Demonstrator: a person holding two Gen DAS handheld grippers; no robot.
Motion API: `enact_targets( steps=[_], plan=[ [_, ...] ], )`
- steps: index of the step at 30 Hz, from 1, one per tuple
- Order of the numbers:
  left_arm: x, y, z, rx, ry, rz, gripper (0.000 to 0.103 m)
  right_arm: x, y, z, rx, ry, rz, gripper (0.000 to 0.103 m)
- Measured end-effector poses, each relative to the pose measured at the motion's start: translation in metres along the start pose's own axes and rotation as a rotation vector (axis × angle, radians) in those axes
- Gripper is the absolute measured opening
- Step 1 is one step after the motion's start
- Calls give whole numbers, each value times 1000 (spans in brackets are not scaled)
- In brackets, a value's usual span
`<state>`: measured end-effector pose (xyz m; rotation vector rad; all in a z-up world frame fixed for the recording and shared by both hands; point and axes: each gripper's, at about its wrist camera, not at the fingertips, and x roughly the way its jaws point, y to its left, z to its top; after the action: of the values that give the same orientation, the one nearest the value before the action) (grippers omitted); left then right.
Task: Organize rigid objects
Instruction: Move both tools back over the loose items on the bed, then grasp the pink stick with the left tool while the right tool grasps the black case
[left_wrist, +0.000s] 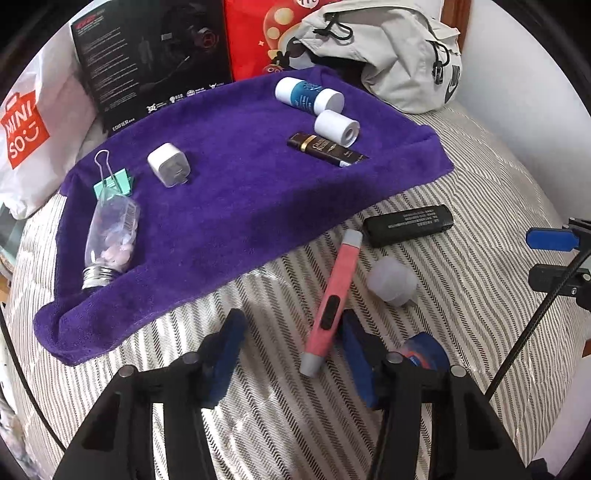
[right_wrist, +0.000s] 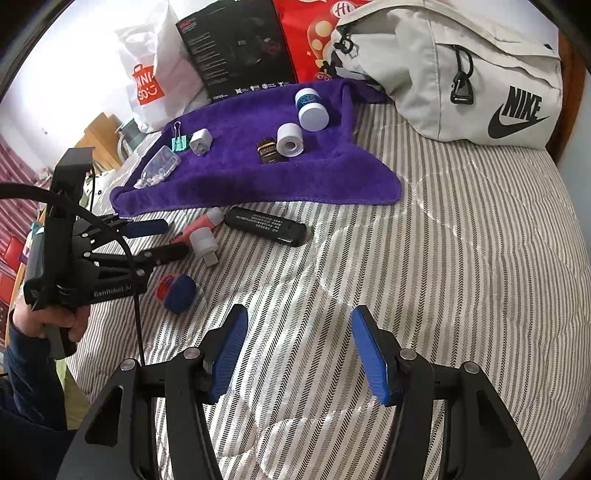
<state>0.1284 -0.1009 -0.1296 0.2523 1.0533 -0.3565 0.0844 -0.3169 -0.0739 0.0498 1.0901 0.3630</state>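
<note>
A pink pen (left_wrist: 334, 295) lies on the striped bedcover, its grey lower end between the fingers of my open left gripper (left_wrist: 291, 321), close to the right pad (left_wrist: 356, 354). The right wrist view shows the left gripper (right_wrist: 173, 239) straddling the pen (right_wrist: 197, 225) without closing. Beside the pen lie a black stick-shaped device (left_wrist: 408, 224), a translucent white plug (left_wrist: 392, 281) and a blue and red item (right_wrist: 177, 290). My right gripper (right_wrist: 300, 314) hovers open over bare bedcover, holding nothing. On the purple towel (left_wrist: 236, 206) rest a binder clip (left_wrist: 112, 181), a white charger (left_wrist: 168, 164), a clear bottle (left_wrist: 110, 243), a blue-labelled bottle (left_wrist: 308, 94), a white roll (left_wrist: 336, 125) and a dark box (left_wrist: 327, 149).
A grey Nike bag (right_wrist: 461, 66) sits at the back right of the bed. A black carton (left_wrist: 147, 55), a red bag (left_wrist: 258, 33) and a white Miniso bag (left_wrist: 26, 129) stand behind the towel. A person's hand (right_wrist: 48, 321) holds the left gripper's handle.
</note>
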Motion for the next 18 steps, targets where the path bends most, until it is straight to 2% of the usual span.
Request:
enact_targets(
  steps=[8, 10, 14, 18],
  plan=[
    [6, -13, 18, 65, -9, -26, 49, 13, -3, 1, 11, 27, 10, 58],
    [4, -16, 20, 83, -10, -46, 40, 14, -4, 1, 14, 28, 12, 58],
    [-1, -25, 21, 114, -24, -64, 16, 18, -3, 4, 13, 24, 19, 58],
    [-2, -23, 21, 84, -27, -77, 14, 28, 7, 17, -33, 6, 45, 58]
  ],
)
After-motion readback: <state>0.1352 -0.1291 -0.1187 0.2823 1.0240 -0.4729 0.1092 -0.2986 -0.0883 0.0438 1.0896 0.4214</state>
